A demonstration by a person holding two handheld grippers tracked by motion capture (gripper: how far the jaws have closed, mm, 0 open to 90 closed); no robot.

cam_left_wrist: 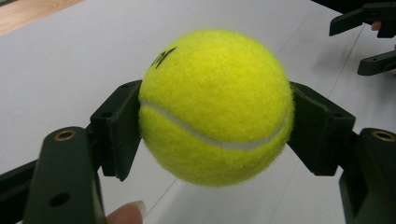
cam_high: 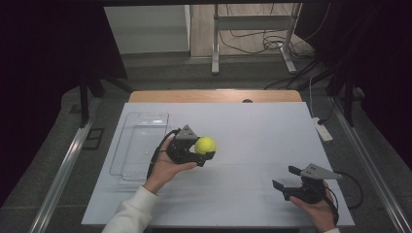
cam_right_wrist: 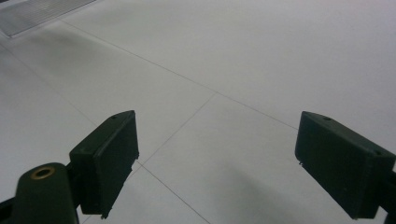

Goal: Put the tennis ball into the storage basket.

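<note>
- High view: I have the ball clamped in the left gripper, lifted above the counter mid-carry.
- The tray lies at 9 o'clock of the ball; I judge the next move is a swing over it, then release.
- Right gripper, at 4 o'clock: fingers wide apart, holding nothing.

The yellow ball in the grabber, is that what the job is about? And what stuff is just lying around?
Part of the job:
- fuzzy yellow tennis ball, clamped in the left gripper
- clear plastic tray beside it, likely where the ball goes

Just lying about:
- right gripper, open and idle over the white table
- white power strip at the table's edge
- cables on the floor
</note>
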